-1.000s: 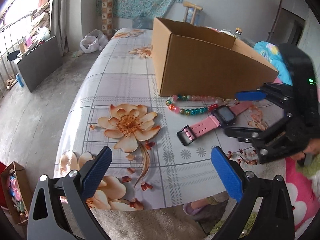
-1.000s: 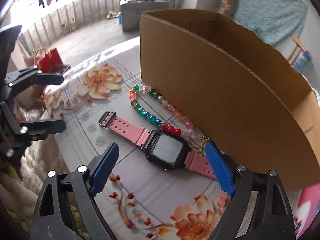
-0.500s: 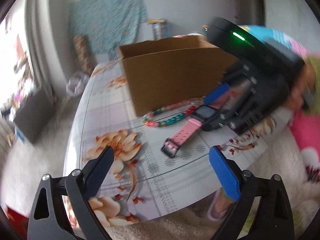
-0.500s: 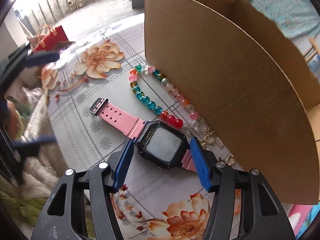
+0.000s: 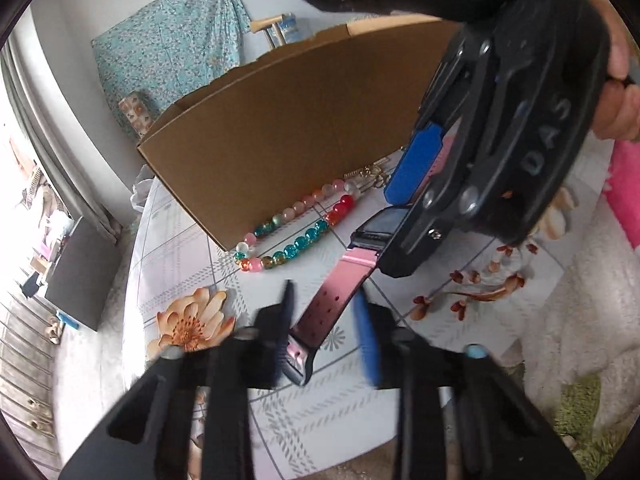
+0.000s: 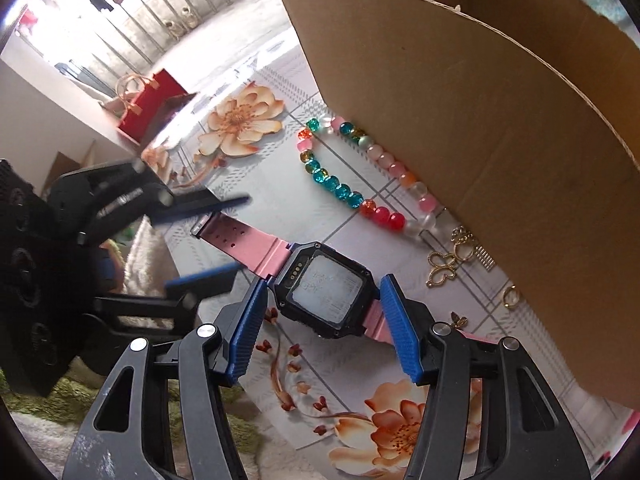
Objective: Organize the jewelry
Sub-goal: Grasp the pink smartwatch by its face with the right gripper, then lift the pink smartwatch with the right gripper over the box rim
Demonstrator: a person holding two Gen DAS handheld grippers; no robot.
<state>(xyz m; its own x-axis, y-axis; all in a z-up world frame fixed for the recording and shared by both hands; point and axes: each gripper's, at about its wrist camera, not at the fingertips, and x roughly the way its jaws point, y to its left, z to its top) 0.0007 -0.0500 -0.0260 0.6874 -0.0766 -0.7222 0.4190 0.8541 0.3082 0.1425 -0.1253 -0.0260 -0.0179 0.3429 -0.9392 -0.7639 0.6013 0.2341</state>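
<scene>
A pink-strapped watch with a black square face (image 6: 326, 286) lies on the floral table. My right gripper (image 6: 322, 312) straddles the watch face, its blue pads close beside it with small gaps. My left gripper (image 5: 326, 320), blurred, is partly closed around the free strap end (image 5: 320, 316); contact is unclear. It also shows in the right wrist view (image 6: 216, 236). A multicoloured bead bracelet (image 6: 352, 180) lies against the cardboard box (image 6: 480, 120). Small gold charms (image 6: 456, 260) lie beside the box.
The box (image 5: 288, 128) stands just behind the jewelry. The table's front edge (image 5: 320, 432) is near my left gripper, with shaggy rug below. A red bag (image 6: 152, 108) sits on the floor beyond the table.
My left gripper swung in to the watch's strap end and narrowed its jaws. My right gripper lowered further around the watch face.
</scene>
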